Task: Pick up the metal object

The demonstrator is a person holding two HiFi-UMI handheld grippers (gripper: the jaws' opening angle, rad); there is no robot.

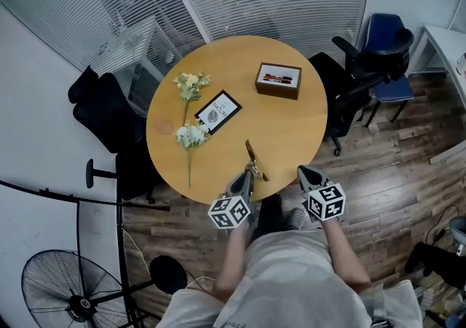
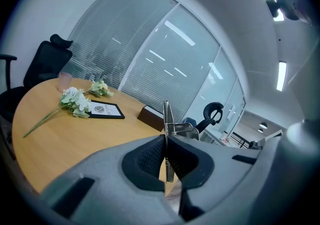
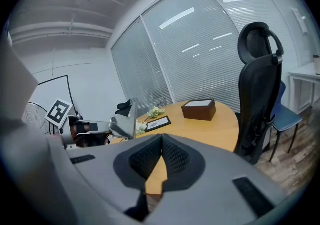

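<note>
The metal object (image 1: 253, 160), a thin shiny blade with a folded clip, sticks up over the near edge of the round wooden table (image 1: 291, 133). My left gripper (image 1: 246, 179) is shut on its lower end. In the left gripper view the metal object (image 2: 176, 128) rises upright from between the pressed pads of the gripper (image 2: 165, 144). My right gripper (image 1: 307, 175) hovers at the table's near right edge, shut with nothing in it. The right gripper view shows its jaws (image 3: 161, 145) touching, with the metal object (image 3: 125, 121) off to the left.
On the table lie a brown box (image 1: 278, 80), a black-framed card (image 1: 218, 111) and two white flower stems (image 1: 191, 135). Black office chairs (image 1: 349, 93) stand to the right and left of it. A floor fan (image 1: 69, 286) is at the lower left.
</note>
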